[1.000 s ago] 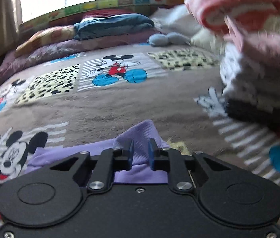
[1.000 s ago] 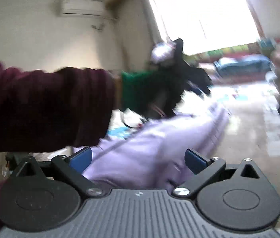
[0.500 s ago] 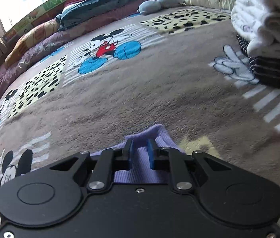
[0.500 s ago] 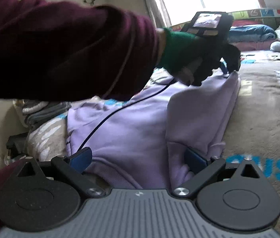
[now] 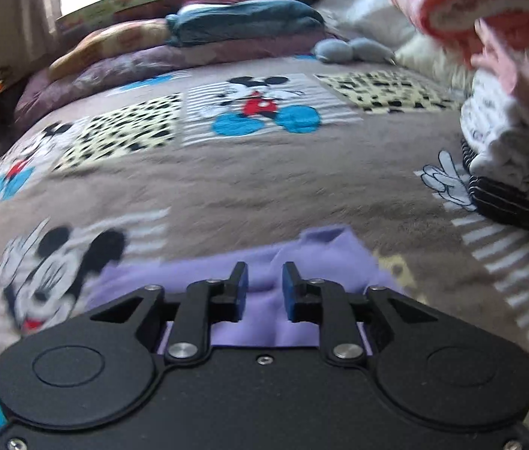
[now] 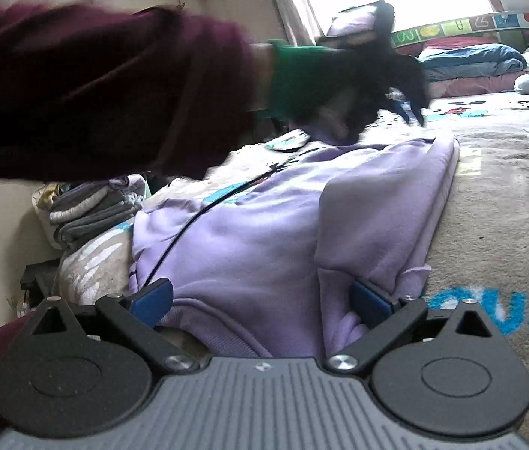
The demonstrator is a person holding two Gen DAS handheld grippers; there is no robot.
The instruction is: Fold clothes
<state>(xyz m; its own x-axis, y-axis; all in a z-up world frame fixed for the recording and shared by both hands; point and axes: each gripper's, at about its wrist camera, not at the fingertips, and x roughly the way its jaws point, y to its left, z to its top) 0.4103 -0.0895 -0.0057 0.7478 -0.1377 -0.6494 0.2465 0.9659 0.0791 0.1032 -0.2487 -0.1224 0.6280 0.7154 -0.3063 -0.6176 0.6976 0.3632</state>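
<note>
One side of the purple sweatshirt [image 6: 264, 232] is folded over; further folds remain. Left gripper [image 5: 263, 285] is opening, cloth between its jaws unpressed; right gripper [image 6: 260, 300] is spread wide, grasping nothing.

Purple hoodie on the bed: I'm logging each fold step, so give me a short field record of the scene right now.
garment: purple hoodie, lying on the bed, one side folded over onto its body
surface: cartoon-print blanket
left gripper: opening, a hoodie edge between its fingers, pads not pressing
right gripper: open wide, hoodie hem between its fingers, no grip
nearby: stack of folded clothes at the blanket's right side
fold state: partly folded, not finished
</note>
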